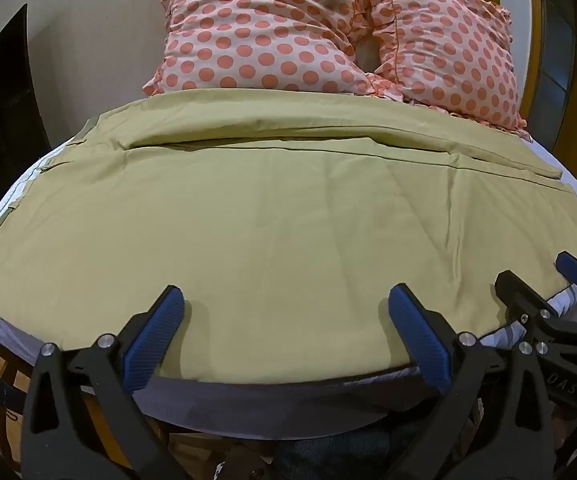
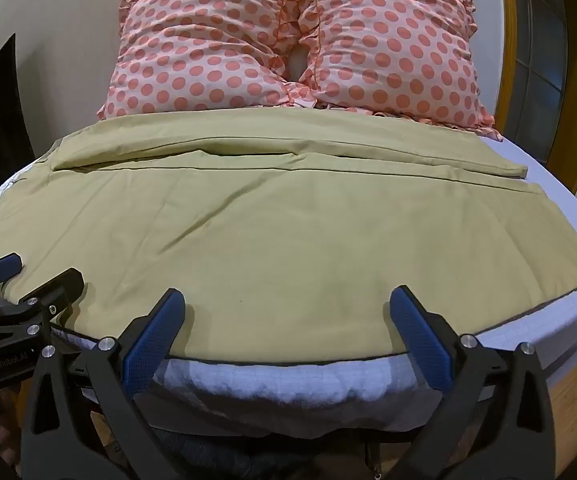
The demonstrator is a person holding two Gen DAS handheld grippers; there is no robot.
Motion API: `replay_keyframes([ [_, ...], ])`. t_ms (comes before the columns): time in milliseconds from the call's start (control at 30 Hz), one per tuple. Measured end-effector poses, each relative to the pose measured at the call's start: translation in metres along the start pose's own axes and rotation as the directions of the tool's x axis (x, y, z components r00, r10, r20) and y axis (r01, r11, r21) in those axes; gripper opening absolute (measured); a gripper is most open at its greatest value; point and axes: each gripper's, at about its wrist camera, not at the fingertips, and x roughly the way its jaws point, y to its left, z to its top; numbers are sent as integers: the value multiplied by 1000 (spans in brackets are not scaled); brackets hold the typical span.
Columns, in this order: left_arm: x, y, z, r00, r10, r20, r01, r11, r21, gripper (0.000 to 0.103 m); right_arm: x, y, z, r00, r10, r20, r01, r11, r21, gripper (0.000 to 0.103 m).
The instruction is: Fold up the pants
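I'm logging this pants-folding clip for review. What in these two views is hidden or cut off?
- Pants: left end cut by the fisheye edge, right wrist view.
- Bed under the cloth: covered, both views.
- Near hem: partly behind the open left gripper and right gripper.
- Pillows: tops cropped, left wrist view.

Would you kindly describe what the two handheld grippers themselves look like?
Both match: the left gripper and right gripper have black plastic frames with triangular cutouts and silver screw heads. Their fingers carry blue ribbed pads. White lettering marks each body's side, only partly legible. No cables or sleeves are visible.
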Motion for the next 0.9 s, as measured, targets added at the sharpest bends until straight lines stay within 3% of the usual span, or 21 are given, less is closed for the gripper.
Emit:
replay_keyframes([
  [900, 0, 0, 0, 1000, 3, 7, -3, 1000, 3, 101, -1, 0, -1, 1000, 0, 6, 0, 1000, 0, 102],
])
